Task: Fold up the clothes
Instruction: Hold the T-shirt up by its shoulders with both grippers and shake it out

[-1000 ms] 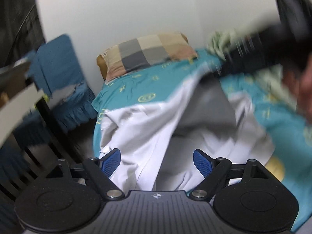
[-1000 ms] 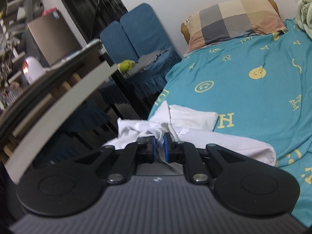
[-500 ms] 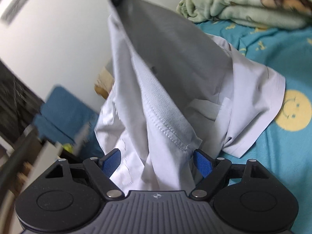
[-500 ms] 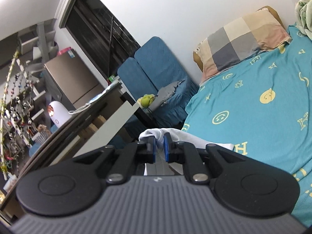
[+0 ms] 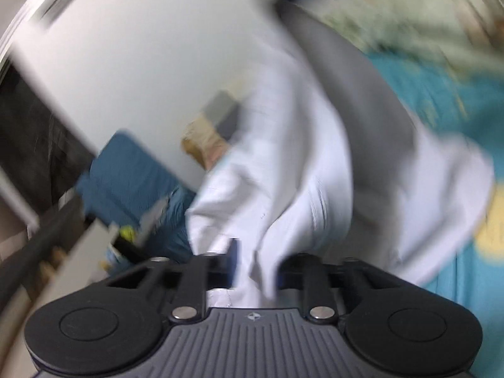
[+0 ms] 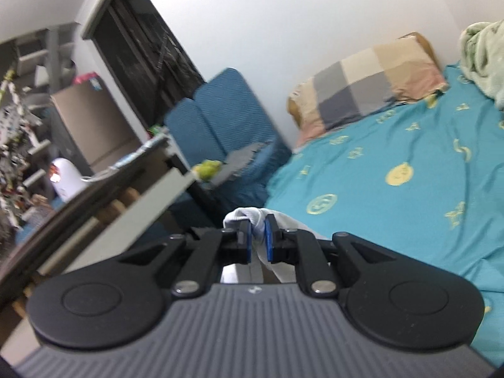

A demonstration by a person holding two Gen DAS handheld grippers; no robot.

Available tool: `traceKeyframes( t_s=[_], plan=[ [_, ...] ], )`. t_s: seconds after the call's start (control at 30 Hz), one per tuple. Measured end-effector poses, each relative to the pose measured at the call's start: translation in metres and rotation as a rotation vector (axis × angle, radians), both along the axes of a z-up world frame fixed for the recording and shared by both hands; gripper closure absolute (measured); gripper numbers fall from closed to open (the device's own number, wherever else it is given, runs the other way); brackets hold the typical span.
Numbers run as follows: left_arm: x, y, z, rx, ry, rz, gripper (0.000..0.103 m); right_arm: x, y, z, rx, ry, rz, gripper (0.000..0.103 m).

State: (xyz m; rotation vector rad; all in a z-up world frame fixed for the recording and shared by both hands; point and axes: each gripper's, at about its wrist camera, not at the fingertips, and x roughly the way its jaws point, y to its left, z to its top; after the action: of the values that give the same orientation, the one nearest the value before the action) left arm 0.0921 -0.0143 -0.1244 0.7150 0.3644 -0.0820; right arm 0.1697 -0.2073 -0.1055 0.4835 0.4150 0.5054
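Between the fingers of the left gripper (image 5: 255, 267) hangs a fold of the white shirt (image 5: 283, 163); the picture is blurred, so I cannot tell if the pads already pinch it. The right gripper (image 6: 259, 242) has its fingers pressed on a bunch of the same cloth, held up above the near edge of the bed (image 6: 393, 220). Farther away lie the pillow (image 6: 371, 85) and the green blanket (image 6: 482, 56). To do this step well, I think the left should take a firm hold low on the shirt, then both should spread it flat.
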Motion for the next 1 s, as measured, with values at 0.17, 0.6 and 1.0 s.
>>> traceKeyframes(
  t_s=[0.17,0.6,1.0],
  plan=[
    [-0.003,0.034,0.056,-0.294,-0.114,0.021,0.099,-0.011,0.007,0.008,-0.133,-0.057,-0.056,0.092],
    [-0.064,0.135,0.361,-0.725,-0.362,-0.032,0.100,-0.105,0.011,0.188,-0.257,-0.407,-0.095,0.093],
    [-0.273,0.086,0.601,-0.751,-0.542,-0.223,0.100,-0.279,-0.022,0.370,-0.288,-0.766,-0.204,0.094]
  ],
)
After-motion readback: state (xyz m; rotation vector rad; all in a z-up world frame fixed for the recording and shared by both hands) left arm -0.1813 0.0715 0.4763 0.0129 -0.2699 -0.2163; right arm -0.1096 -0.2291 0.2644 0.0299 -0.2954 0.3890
